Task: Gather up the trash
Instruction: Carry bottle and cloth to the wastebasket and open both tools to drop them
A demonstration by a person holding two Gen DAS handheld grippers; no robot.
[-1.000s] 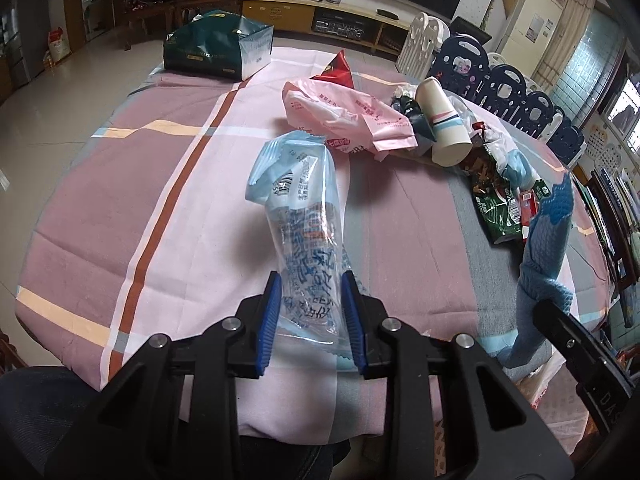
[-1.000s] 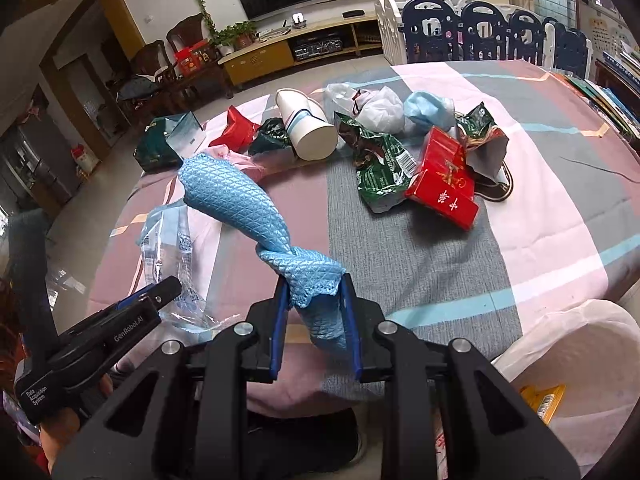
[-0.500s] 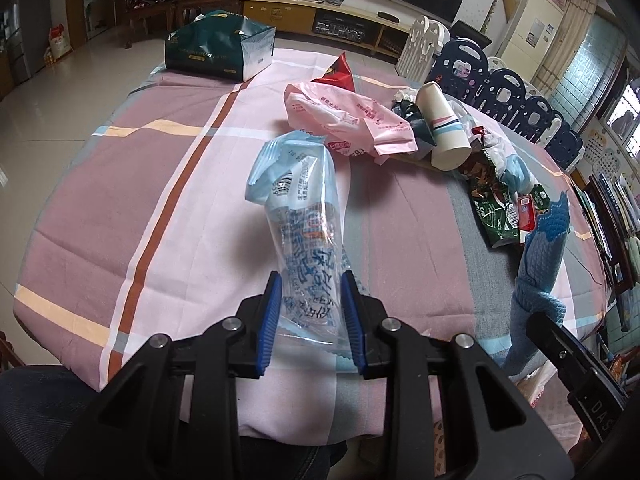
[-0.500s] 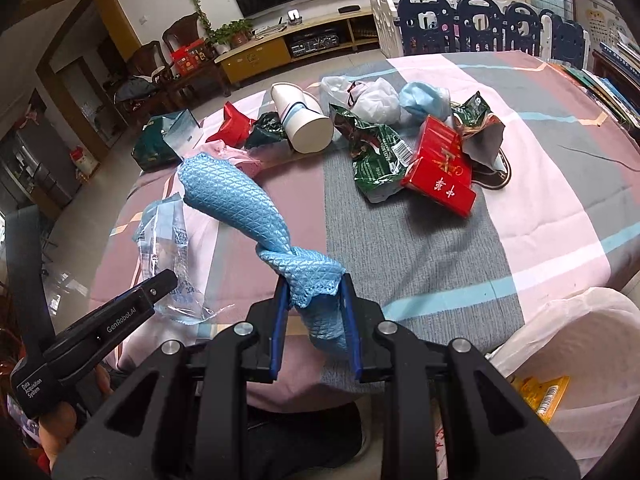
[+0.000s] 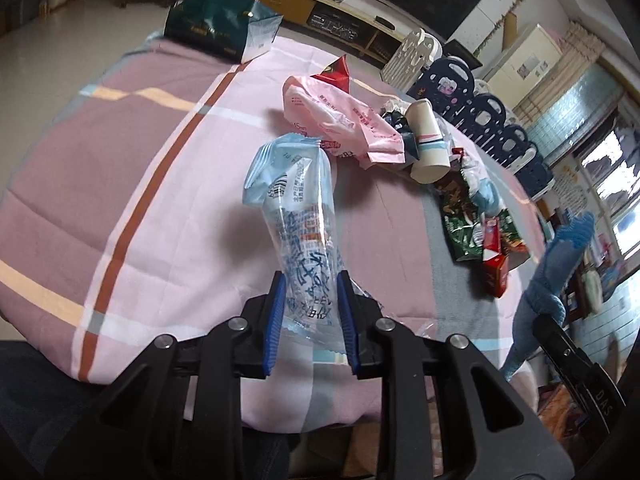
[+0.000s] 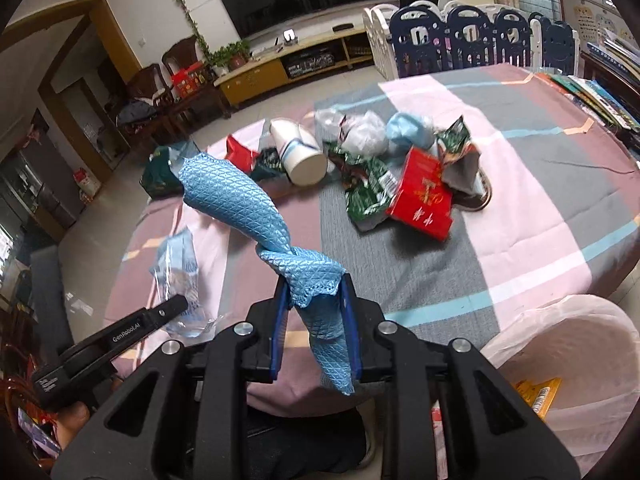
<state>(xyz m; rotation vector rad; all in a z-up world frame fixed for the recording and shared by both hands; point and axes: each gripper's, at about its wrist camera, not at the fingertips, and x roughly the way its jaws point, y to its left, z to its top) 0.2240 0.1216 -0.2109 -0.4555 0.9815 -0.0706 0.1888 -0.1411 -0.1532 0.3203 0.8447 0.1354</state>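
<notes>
Left gripper (image 5: 309,318), jaws closing on a clear printed wrapper (image 5: 298,216); its long axis runs straight ahead of the gripper, blue sealed end farthest, above the table (image 5: 132,184). Right gripper (image 6: 315,322) clamps a twisted blue cloth (image 6: 248,208), which extends ahead and leftward. A lined bin (image 6: 576,344) sits to its right.

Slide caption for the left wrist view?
Left gripper closing on a clear printed wrapper above the striped tablecloth.

Cloth-covered table (image 6: 540,216) with paper cup (image 6: 298,152), red box (image 6: 422,200), green wrappers (image 6: 366,192), pink packet (image 5: 340,116).
</notes>
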